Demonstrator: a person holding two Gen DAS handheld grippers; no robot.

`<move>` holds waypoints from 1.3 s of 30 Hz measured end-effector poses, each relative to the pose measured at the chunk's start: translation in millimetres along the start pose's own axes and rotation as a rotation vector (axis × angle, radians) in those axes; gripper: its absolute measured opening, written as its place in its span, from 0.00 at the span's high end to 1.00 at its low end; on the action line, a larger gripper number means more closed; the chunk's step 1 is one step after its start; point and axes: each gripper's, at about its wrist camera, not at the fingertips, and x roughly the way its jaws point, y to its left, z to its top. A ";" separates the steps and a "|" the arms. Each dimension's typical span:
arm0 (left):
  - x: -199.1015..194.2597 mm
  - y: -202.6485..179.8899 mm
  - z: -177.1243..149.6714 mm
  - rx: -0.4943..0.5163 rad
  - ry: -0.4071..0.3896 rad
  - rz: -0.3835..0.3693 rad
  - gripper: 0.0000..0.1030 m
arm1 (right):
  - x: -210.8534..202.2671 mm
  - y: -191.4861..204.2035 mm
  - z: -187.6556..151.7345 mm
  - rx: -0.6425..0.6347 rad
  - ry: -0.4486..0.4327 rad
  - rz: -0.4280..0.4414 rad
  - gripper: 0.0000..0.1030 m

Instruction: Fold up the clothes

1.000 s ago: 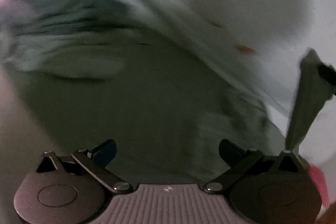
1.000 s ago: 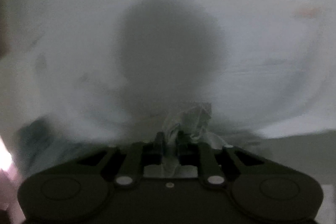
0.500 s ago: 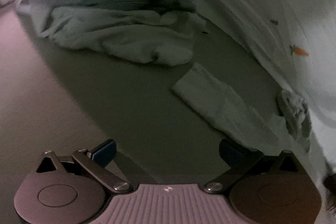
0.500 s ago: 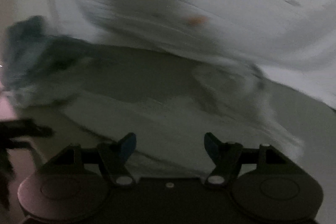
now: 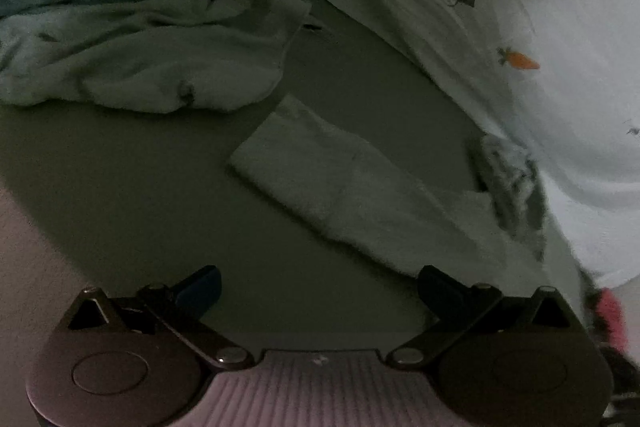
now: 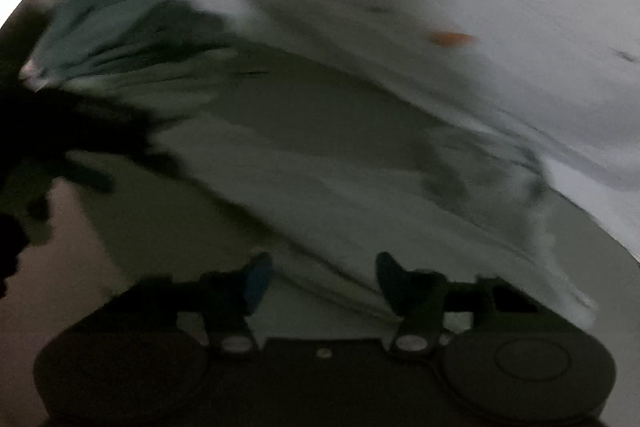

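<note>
A folded white towel [image 5: 352, 183] lies flat on the grey-green surface, and its near corner reaches toward my left gripper [image 5: 318, 285]. That gripper is open, with nothing between its fingers. A small patterned cloth [image 5: 508, 171] lies crumpled at the towel's right end. In the blurred right wrist view the same white towel [image 6: 340, 195] stretches right up to my right gripper [image 6: 320, 275]. Its jaws are closing and the towel's edge lies between them, but the pads stand apart from it.
A heap of white and teal laundry [image 5: 140, 39] lies at the back left. A white sheet with a carrot print [image 5: 520, 59] rises along the right side. The left hand's dark gripper [image 6: 36, 147] shows at the left edge of the right wrist view.
My right gripper let go of the small patterned cloth, opened and sank toward the folded towel. The left gripper came nearer the towel and stayed open.
</note>
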 end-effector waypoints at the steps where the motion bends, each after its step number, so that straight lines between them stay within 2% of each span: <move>1: -1.5 3.8 6.4 -0.017 -0.003 -0.024 0.00 | 9.4 12.7 6.7 -0.027 0.002 0.033 0.56; 2: -4.3 7.7 14.0 -0.035 -0.017 -0.043 0.00 | 18.2 26.2 14.6 -0.058 0.000 0.059 0.60; 7: -17.1 28.4 52.0 -0.105 -0.093 -0.090 0.00 | 64.5 72.0 53.2 -0.112 -0.022 0.162 0.60; 9: -24.3 34.5 60.7 -0.107 -0.115 -0.085 0.00 | 82.2 82.3 70.6 -0.070 -0.006 0.194 0.60; 12: -36.5 44.2 65.9 -0.112 -0.150 -0.073 0.00 | 105.8 93.0 93.1 -0.002 0.016 0.320 0.57; 13: -39.7 47.8 65.9 -0.124 -0.155 -0.062 0.00 | 113.0 99.0 97.6 -0.015 0.020 0.325 0.57; 16: -50.8 54.6 64.3 -0.150 -0.167 -0.047 0.00 | 138.3 111.3 104.4 -0.032 0.075 0.229 0.57; 17: -53.0 55.4 63.2 -0.154 -0.169 -0.041 0.00 | 137.0 108.8 102.5 -0.002 0.064 0.232 0.61; 18: -53.9 55.4 62.4 -0.152 -0.169 -0.035 0.00 | 138.3 105.2 103.8 0.028 0.076 0.240 0.69; 19: -54.4 55.0 61.5 -0.149 -0.168 -0.030 0.00 | 136.7 100.7 105.4 0.059 0.083 0.251 0.82; 20: -54.5 53.5 60.6 -0.142 -0.166 -0.026 0.00 | 134.8 95.9 107.1 0.090 0.088 0.265 0.91; 24: -57.3 41.6 58.6 -0.112 -0.165 -0.023 0.00 | 117.2 71.3 114.1 0.189 0.025 0.276 0.91; 28: -56.5 16.0 57.1 -0.076 -0.160 -0.072 0.00 | 67.5 12.3 115.4 0.336 -0.112 0.266 0.91; 31: -49.1 -14.8 49.8 -0.013 -0.123 -0.116 0.00 | 29.7 -44.2 93.6 0.411 -0.190 0.160 0.91; 34: -36.5 -52.3 34.8 0.071 -0.068 -0.144 0.00 | -16.7 -112.8 47.5 0.542 -0.212 0.006 0.91; 37: -21.1 -92.0 13.9 0.141 0.006 -0.178 0.00 | -43.4 -173.9 -20.1 0.731 -0.167 -0.130 0.87; 39: -12.1 -116.5 -0.6 0.198 0.050 -0.185 0.00 | -43.6 -196.4 -59.8 0.776 -0.056 -0.245 0.70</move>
